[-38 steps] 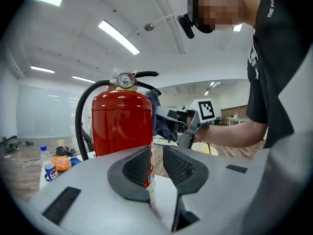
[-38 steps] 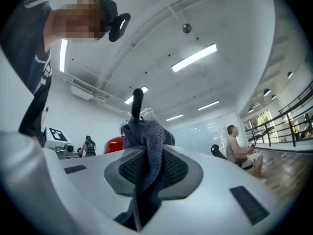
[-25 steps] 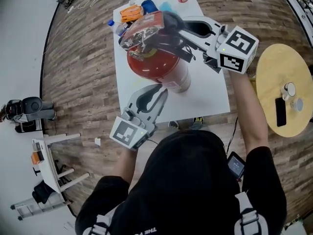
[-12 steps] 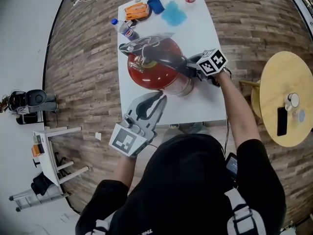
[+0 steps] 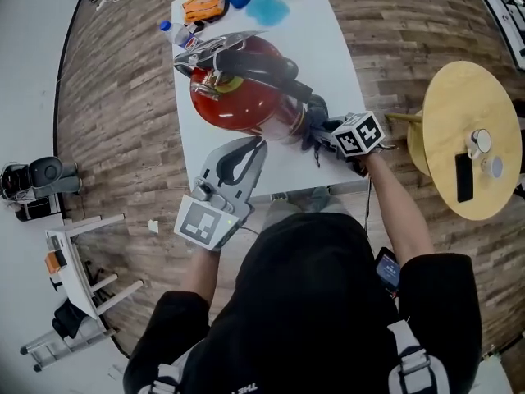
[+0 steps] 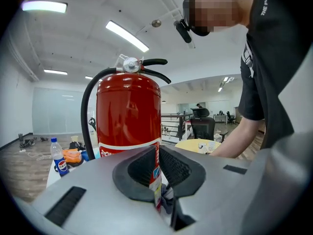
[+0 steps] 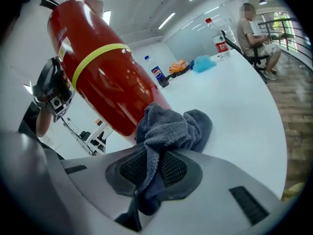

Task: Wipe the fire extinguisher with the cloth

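A red fire extinguisher [image 5: 238, 97] stands on the white table [image 5: 324, 52], its black hose and handle on top. It fills the left gripper view as a red cylinder [image 6: 128, 116] and leans across the right gripper view [image 7: 100, 80]. My right gripper [image 5: 326, 135] is shut on a dark grey cloth [image 5: 314, 128], held low against the extinguisher's right side near its base. The bunched cloth [image 7: 168, 126] sticks out from the right gripper [image 7: 154, 163]. My left gripper [image 5: 259, 144] sits shut and empty at the table's near edge, just short of the extinguisher, with its closed jaws [image 6: 157, 155] pointing at it.
At the table's far end lie a cola bottle [image 5: 176, 33], an orange bundle [image 5: 203, 6] and a light blue cloth [image 5: 267, 6]. A round wooden side table [image 5: 472, 89] with a phone [image 5: 464, 177] stands to the right. A person [image 7: 252, 28] sits beyond the table.
My right gripper has carried the cloth from the extinguisher's top down its right side to near the base. The left gripper has barely moved.
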`<state>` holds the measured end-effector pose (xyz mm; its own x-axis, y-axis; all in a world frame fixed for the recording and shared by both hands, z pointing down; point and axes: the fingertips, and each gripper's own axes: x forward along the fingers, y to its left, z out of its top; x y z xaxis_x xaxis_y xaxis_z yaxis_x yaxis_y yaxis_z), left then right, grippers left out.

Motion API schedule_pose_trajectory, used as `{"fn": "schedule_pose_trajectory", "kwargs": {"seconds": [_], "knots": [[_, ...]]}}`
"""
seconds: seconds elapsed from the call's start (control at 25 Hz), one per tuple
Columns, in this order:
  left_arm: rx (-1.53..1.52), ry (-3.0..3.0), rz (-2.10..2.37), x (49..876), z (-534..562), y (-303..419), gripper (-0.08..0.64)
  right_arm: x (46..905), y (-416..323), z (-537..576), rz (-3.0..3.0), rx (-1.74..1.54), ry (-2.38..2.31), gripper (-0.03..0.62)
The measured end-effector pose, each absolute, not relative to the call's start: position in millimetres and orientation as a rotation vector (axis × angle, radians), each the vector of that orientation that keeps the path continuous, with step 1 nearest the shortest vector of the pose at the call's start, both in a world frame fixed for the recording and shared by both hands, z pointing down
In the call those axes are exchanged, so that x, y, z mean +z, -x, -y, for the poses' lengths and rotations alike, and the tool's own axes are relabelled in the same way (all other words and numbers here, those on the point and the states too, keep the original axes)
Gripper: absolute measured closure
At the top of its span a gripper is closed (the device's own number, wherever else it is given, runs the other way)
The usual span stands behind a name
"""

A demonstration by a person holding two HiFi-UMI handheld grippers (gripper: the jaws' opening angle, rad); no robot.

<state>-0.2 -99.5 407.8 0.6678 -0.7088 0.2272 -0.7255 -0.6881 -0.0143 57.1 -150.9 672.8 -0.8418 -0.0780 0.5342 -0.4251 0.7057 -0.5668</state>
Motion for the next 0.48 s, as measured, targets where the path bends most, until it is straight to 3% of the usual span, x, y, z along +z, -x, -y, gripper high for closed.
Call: {"fn": "schedule_pose_trajectory", "kwargs": {"seconds": [0.48], "knots": [[0.229,-2.706,1.245,427.6,63.5,49.0,0.518,672.4,-5.4,86.6,2.387,1.335,-0.699,0.531]]}}
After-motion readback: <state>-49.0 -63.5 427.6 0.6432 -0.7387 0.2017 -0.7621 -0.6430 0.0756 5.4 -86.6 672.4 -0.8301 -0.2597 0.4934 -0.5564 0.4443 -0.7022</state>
